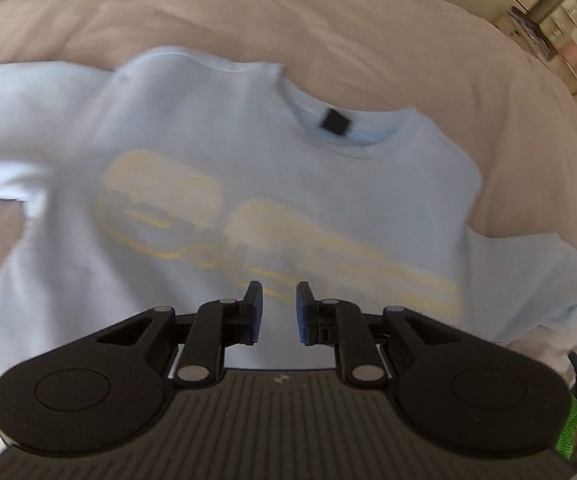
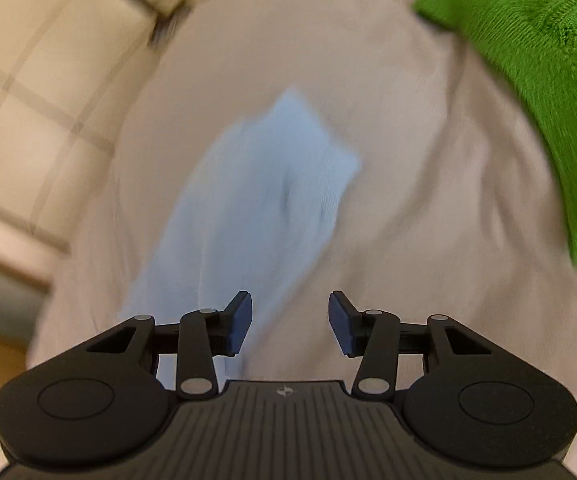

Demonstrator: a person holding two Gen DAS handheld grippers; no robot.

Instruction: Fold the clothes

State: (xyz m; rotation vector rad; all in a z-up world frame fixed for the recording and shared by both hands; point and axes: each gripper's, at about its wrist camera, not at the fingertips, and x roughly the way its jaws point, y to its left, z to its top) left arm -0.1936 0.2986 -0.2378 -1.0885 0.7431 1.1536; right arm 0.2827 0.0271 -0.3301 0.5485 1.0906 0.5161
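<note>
Inside collar, dark tag, writing unreadable

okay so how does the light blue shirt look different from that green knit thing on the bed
The light blue shirt is smooth, pale fabric with a faded yellow print; the green knit is bright, plain and coarsely ribbed. The shirt lies spread flat, front up, collar and sleeves showing, while only a bunched part of the knit shows at the frame edge. Both rest on the beige bedcover, and neither gripper holds them.

Sweatshirt print blurred, illegible; near hem hidden behind left gripper. Green knit cut off right.
</note>
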